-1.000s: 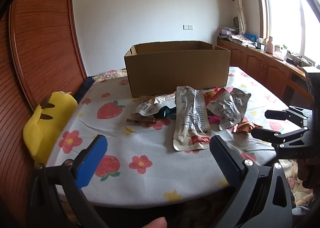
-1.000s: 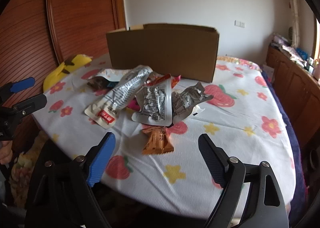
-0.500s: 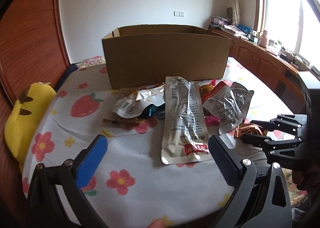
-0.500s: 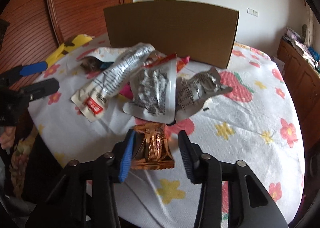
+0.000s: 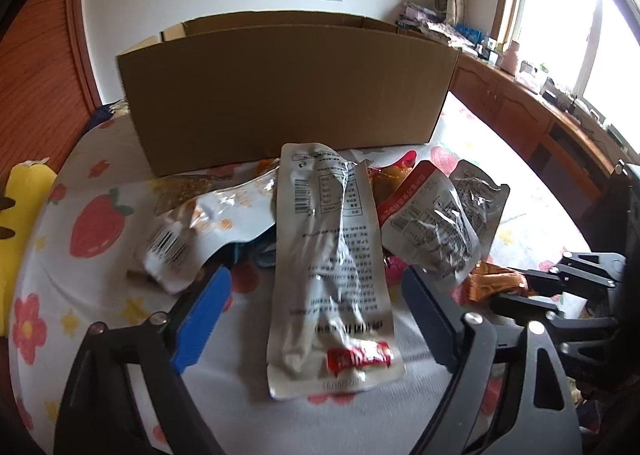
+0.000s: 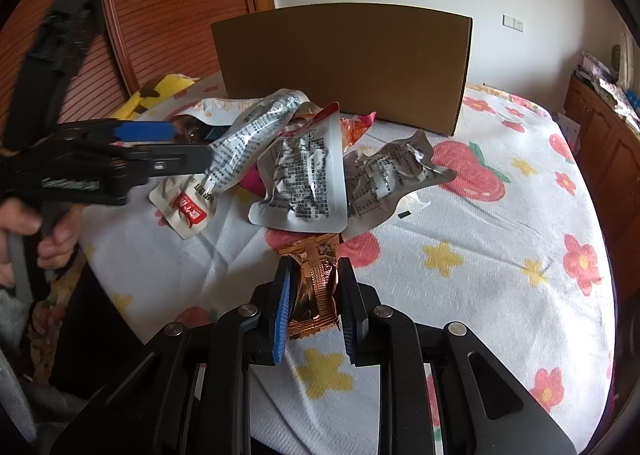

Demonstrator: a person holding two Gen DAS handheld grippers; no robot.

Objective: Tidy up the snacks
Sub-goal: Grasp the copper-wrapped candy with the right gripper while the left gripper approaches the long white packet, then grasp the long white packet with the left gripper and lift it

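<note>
Copper snack bar (image 6: 317,287), long axis twd box (image 6: 344,63) (lengthwise betw fingers (image 6: 282,307))

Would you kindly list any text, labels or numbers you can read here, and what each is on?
None reads clearly.
Long silver pouch: barcode, printed table, red label, all too small.
White pouch: barcode only.
Red-edged silver pouch: dense print, blurred.
Cardboard box: no markings visible.

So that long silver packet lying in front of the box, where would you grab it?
I'd take the long silver packet by its near end, by the red label. It lies flat and lengthwise toward the open left gripper, with that end free on the tablecloth, while the far end overlaps the other snacks.
</note>
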